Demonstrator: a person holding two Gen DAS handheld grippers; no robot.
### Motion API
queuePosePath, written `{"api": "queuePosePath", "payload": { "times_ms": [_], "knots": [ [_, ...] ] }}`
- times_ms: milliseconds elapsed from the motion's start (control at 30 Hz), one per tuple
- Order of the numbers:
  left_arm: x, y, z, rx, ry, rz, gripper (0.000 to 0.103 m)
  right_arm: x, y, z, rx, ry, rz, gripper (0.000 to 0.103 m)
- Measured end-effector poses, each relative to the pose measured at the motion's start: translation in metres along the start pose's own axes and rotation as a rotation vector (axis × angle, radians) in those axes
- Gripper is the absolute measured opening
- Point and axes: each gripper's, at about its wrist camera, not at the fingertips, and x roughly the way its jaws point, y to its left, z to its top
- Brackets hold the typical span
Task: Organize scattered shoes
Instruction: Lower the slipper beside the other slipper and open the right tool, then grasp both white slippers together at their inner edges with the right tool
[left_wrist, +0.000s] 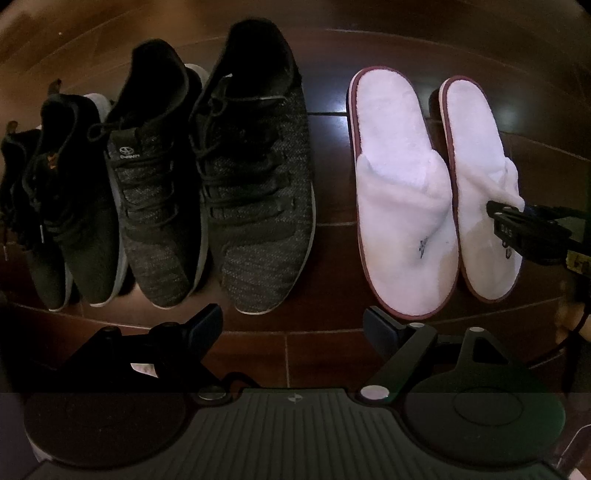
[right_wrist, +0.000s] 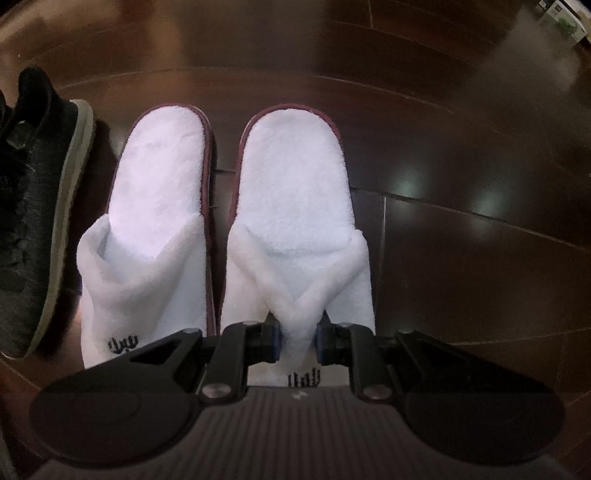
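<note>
Two white terry slippers with maroon trim lie side by side on the dark floor, the left slipper (left_wrist: 402, 192) (right_wrist: 155, 221) next to the right slipper (left_wrist: 476, 177) (right_wrist: 299, 206). My right gripper (right_wrist: 298, 341) (left_wrist: 498, 218) is shut on a pinched fold of the right slipper's upper. To the left stands a row of dark sneakers: a grey knit pair (left_wrist: 258, 177) (left_wrist: 155, 192) and a black pair (left_wrist: 74, 192), toes toward me. My left gripper (left_wrist: 291, 325) hangs open above the floor in front of the gap between sneakers and slippers, holding nothing.
Dark glossy wooden floor (right_wrist: 461, 258) stretches to the right of the slippers and beyond the shoes. One grey knit sneaker (right_wrist: 33, 221) borders the slippers on the left. A small light box (right_wrist: 561, 18) sits far off at the top right.
</note>
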Motion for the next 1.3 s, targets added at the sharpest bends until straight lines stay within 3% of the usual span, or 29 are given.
{"api": "queuePosePath", "payload": {
  "times_ms": [400, 467, 633, 700, 767, 833, 933, 1133, 1300],
  "knots": [
    [-0.003, 0.004, 0.004, -0.004, -0.003, -0.006, 0.087, 0.012, -0.005, 0.003, 0.055, 0.022, 0.016, 0.027],
    [-0.003, 0.003, 0.004, -0.003, -0.005, -0.006, 0.087, 0.008, -0.010, 0.003, 0.074, 0.025, 0.019, 0.040],
    [-0.006, 0.002, 0.004, -0.006, -0.013, -0.006, 0.087, -0.007, -0.024, -0.003, 0.119, 0.025, 0.042, 0.044],
    [-0.007, 0.000, 0.004, -0.005, -0.019, -0.004, 0.087, -0.022, -0.033, -0.009, 0.154, 0.014, 0.046, 0.048],
    [-0.009, -0.003, 0.004, -0.006, -0.029, -0.001, 0.087, -0.033, -0.040, -0.012, 0.190, 0.005, 0.047, 0.059],
    [-0.013, -0.006, 0.004, -0.010, -0.051, 0.002, 0.087, -0.062, -0.059, -0.023, 0.279, -0.016, 0.094, 0.060],
    [-0.018, -0.017, 0.000, -0.004, -0.086, 0.020, 0.087, -0.094, -0.076, -0.033, 0.331, -0.045, 0.091, 0.070],
    [-0.037, -0.054, -0.018, 0.007, -0.159, 0.048, 0.087, -0.163, -0.109, -0.049, 0.332, -0.071, 0.130, 0.071],
    [-0.081, -0.062, -0.038, -0.108, -0.179, 0.039, 0.087, -0.208, -0.124, -0.045, 0.301, -0.048, 0.224, 0.071]
  ]
}}
